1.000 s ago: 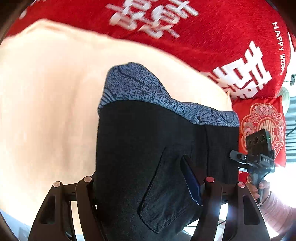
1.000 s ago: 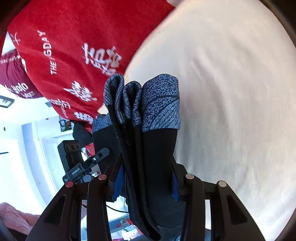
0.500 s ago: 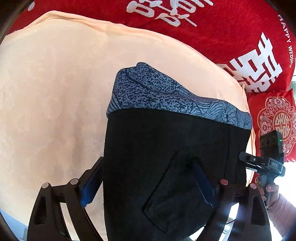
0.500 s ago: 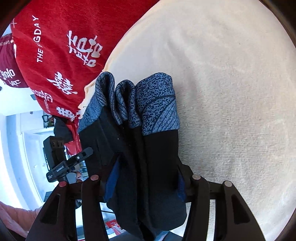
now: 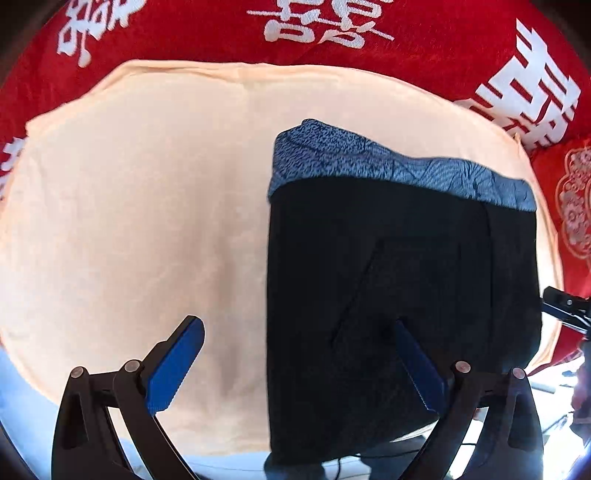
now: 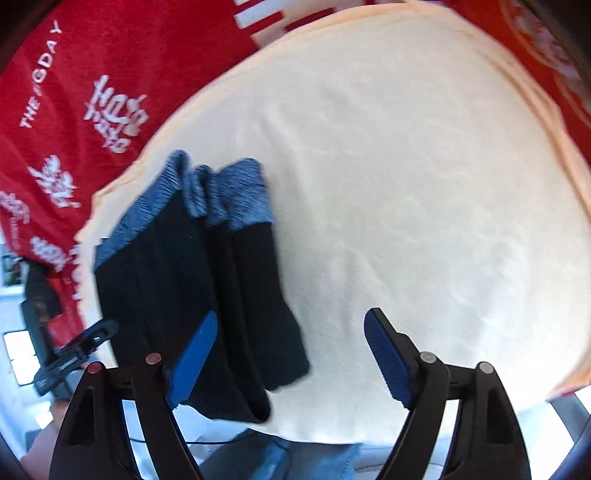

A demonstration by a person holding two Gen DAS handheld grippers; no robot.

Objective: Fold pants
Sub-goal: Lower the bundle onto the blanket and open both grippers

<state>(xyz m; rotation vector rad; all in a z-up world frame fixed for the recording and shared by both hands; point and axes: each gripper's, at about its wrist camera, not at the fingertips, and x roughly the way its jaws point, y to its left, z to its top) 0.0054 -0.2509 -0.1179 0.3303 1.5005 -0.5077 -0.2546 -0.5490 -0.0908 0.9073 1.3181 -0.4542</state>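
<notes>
The black pants (image 5: 399, 295) with a blue patterned waistband lie folded into a compact stack on the cream cloth (image 5: 147, 206). In the right wrist view the pants (image 6: 192, 280) show as several stacked layers. My left gripper (image 5: 295, 354) is open and holds nothing, its right finger over the pants' left part. My right gripper (image 6: 291, 350) is open and empty, its left finger over the pants' right edge. The other gripper shows at the right edge of the left wrist view (image 5: 565, 306) and at the lower left of the right wrist view (image 6: 70, 354).
A red blanket (image 5: 332, 33) with white characters lies behind the cream cloth, also in the right wrist view (image 6: 74, 92). A red patterned cushion (image 5: 572, 206) sits at the right. The cloth's near edge runs just under both grippers.
Both grippers have opened and let go of the pants, which now rest on the cloth. Both have drawn back and outward from the stack.
</notes>
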